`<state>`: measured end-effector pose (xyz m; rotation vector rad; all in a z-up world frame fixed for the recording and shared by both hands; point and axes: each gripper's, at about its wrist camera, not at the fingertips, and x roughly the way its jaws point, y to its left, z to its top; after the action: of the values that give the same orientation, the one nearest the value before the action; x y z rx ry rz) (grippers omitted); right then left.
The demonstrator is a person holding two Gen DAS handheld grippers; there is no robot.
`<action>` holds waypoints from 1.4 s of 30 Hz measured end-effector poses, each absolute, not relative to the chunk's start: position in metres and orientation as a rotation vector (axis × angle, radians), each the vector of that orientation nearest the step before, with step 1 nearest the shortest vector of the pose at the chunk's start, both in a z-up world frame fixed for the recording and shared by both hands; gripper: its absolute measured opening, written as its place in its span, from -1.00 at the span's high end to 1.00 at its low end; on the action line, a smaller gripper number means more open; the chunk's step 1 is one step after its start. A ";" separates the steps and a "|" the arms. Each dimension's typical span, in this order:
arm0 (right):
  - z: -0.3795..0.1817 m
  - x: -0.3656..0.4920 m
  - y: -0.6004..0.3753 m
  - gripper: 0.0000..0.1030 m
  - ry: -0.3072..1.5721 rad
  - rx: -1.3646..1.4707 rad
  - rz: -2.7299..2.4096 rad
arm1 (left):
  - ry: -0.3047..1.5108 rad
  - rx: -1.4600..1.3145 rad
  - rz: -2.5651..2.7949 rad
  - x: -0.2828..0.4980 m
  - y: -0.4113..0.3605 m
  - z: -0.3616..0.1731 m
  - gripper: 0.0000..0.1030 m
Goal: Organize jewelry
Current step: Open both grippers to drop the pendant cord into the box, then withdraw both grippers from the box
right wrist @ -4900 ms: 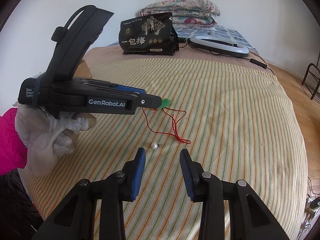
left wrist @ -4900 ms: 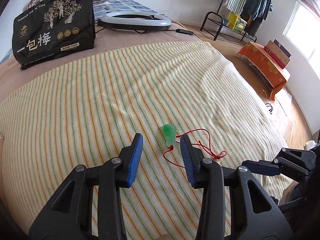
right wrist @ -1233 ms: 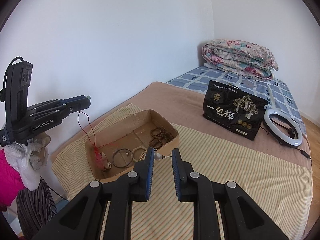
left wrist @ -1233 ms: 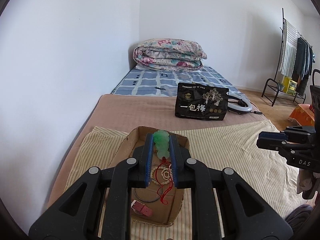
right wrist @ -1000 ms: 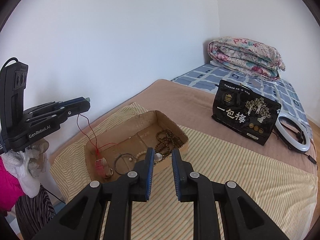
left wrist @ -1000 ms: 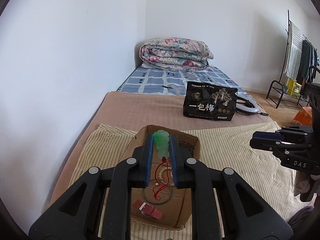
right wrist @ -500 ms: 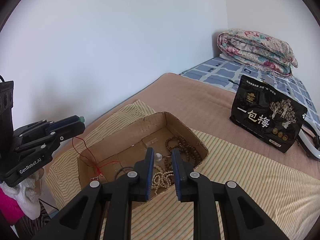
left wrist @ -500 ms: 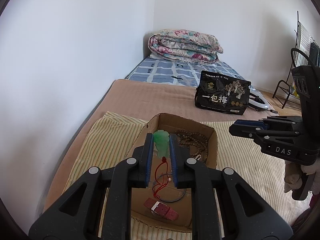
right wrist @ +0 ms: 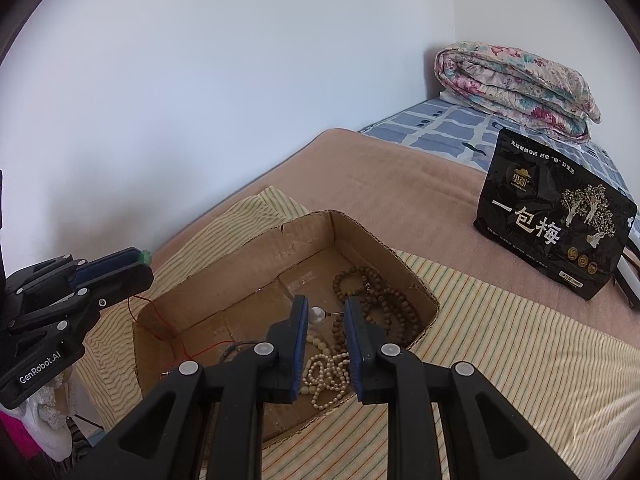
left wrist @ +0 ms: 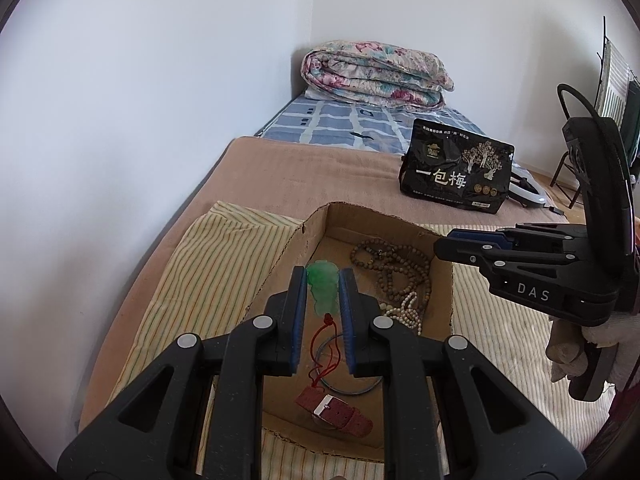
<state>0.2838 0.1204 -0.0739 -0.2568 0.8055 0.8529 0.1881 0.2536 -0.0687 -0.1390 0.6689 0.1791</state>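
Now that both loads have come over the cardboard box (left wrist: 308, 236), I hold the jade pendant (left wrist: 324, 286) clamped in the left gripper (left wrist: 323, 300) and the pearl earring (right wrist: 318, 315) pinched in the right gripper (right wrist: 326, 320), ready to drop.

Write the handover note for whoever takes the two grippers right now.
Left gripper: shut on the green pendant, its red cord trailing into the cardboard box.
Right gripper: holds the pearl earring over the box.
Already in the box: brown bead strings, white bead string, dark hoop, red watch strap.
Left to do: release both pieces into the box.
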 end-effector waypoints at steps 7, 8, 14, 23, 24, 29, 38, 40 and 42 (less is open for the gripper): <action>-0.074 0.282 0.124 0.39 0.803 -0.265 0.848 | 0.682 -0.141 0.166 0.189 0.253 -0.072 0.71; -0.074 0.281 0.125 0.36 0.798 -0.268 0.841 | 0.681 -0.138 0.168 0.189 0.252 -0.072 0.71; -0.068 0.278 0.122 -0.27 0.769 -0.269 0.804 | 0.672 -0.124 0.164 0.188 0.250 -0.071 0.31; -0.056 0.276 0.119 -0.83 0.720 -0.277 0.729 | 0.664 -0.107 0.171 0.183 0.248 -0.071 -0.21; -0.055 0.275 0.118 -0.88 0.712 -0.280 0.720 | 0.666 -0.105 0.171 0.182 0.248 -0.071 -0.21; -0.048 0.272 0.114 -0.90 0.697 -0.276 0.702 | 0.668 -0.116 0.175 0.176 0.246 -0.070 -0.43; -0.028 0.257 0.100 -0.99 0.651 -0.266 0.681 | 0.636 -0.124 0.190 0.161 0.238 -0.055 -0.63; -0.023 0.251 0.096 -0.99 0.638 -0.269 0.677 | 0.627 -0.127 0.193 0.159 0.236 -0.050 -0.66; -0.017 0.246 0.090 -0.99 0.630 -0.264 0.673 | 0.619 -0.124 0.196 0.155 0.234 -0.046 -0.67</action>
<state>0.2464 0.0902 -0.0173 -0.2644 0.6301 0.6734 0.1554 0.2335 -0.0460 -0.1244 0.6190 0.1958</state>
